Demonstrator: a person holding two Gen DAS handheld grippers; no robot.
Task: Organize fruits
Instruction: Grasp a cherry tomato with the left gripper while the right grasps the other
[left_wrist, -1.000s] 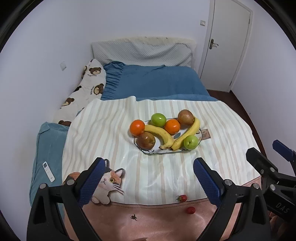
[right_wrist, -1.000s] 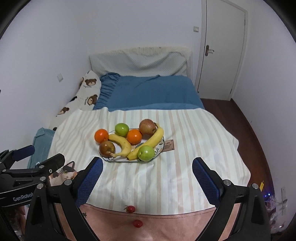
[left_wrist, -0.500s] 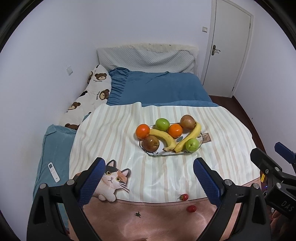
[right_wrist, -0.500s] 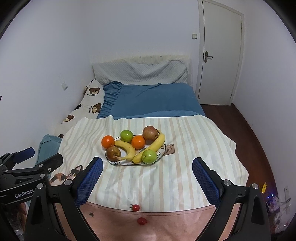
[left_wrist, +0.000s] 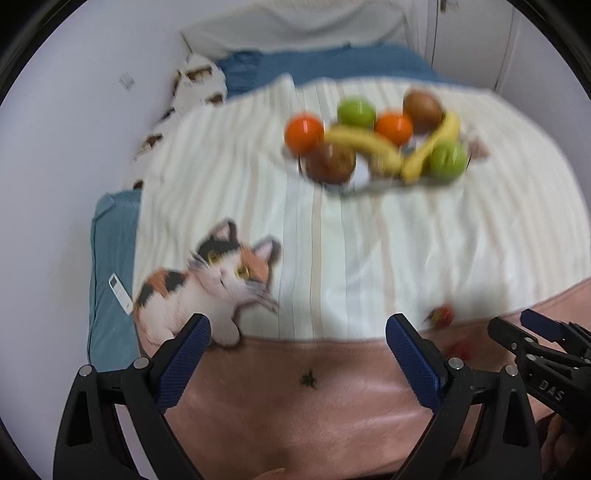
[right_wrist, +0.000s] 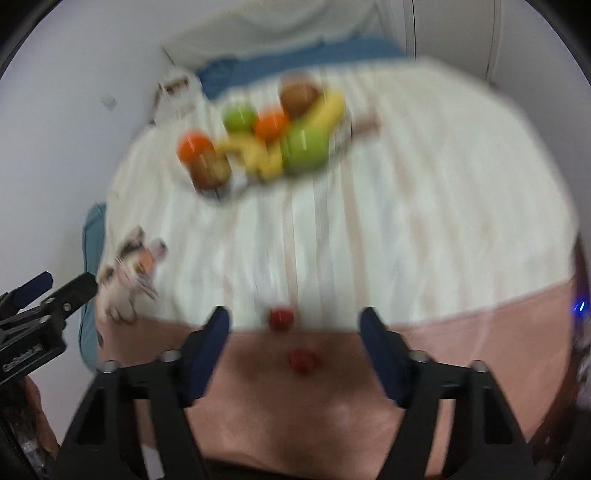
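A wire fruit basket (left_wrist: 373, 186) sits on the striped bedspread, holding bananas (left_wrist: 364, 146), green apples (left_wrist: 447, 158), oranges (left_wrist: 303, 133) and brown pears (left_wrist: 330, 164); it also shows in the right wrist view (right_wrist: 225, 192). Two small red fruits lie near the bed's front edge: one (right_wrist: 280, 317) on the striped cloth, one (right_wrist: 303, 362) on the pink band. My right gripper (right_wrist: 294, 321) is open, its fingers either side of these. My left gripper (left_wrist: 297, 330) is open and empty above the pink band. Both views are blurred.
A cat print (left_wrist: 210, 273) marks the cloth at front left. A white remote (left_wrist: 120, 293) lies on the teal blanket (left_wrist: 110, 258) at left. Pillows and a blue sheet lie beyond the basket. White walls flank the bed.
Both grippers have dropped down and forward toward the bed's front edge. The basket and red fruits look nearer. The right gripper now frames the two red fruits.
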